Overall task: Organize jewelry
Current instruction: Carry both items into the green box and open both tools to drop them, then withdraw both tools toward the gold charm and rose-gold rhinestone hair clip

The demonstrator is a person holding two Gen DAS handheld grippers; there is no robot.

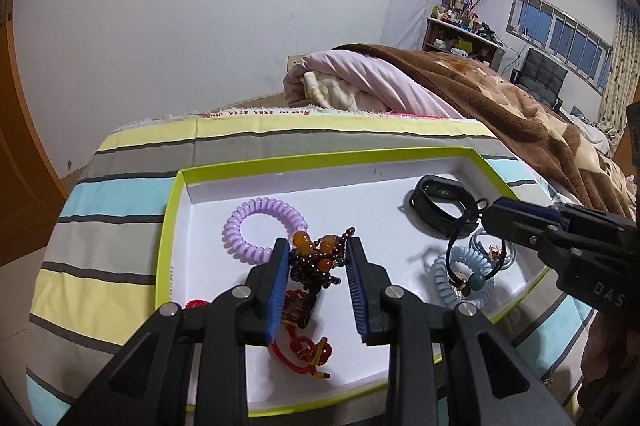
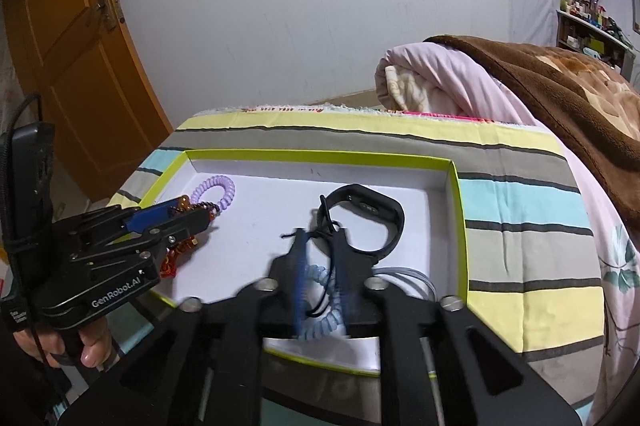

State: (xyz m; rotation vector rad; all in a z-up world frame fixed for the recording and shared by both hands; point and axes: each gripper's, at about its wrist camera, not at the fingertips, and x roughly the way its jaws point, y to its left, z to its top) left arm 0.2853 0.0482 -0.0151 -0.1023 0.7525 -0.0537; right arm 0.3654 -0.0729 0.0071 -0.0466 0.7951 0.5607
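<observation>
Your left gripper [image 1: 318, 246] fills the foreground of its own view, its blue-padded jaws standing apart around the dark red beaded bracelet with amber beads [image 1: 320, 260]; the pads flank the beads, and you cannot tell from here whether either one touches them. Your right gripper [image 2: 318, 236] is blurred in its view, its jaws parted a little with a thin black cord [image 2: 329, 258] and a pale blue spiral hair tie [image 2: 320, 318] lying between them, neither one clamped.

Beneath both tools spreads the bed cover striped in yellow, grey and light blue [image 1: 132, 182], with a pink quilt and brown fleece blanket [image 1: 480, 98] heaped behind it. On the cover sits the shallow white cardboard tray with a lime green rim [image 1: 320, 162], and all the jewelry lies inside it.

Toward the tray's far right you have the black fitness band [image 1: 438, 204], resting on edge. Far left lies the lilac spiral hair tie [image 1: 262, 226], just beside the beaded bracelet. Clear plastic hoops [image 1: 498, 250] lie near the blue coil at the right edge. Nearest you, under the left gripper, a red knotted cord charm [image 1: 310, 350] trails across the white floor of the tray.
</observation>
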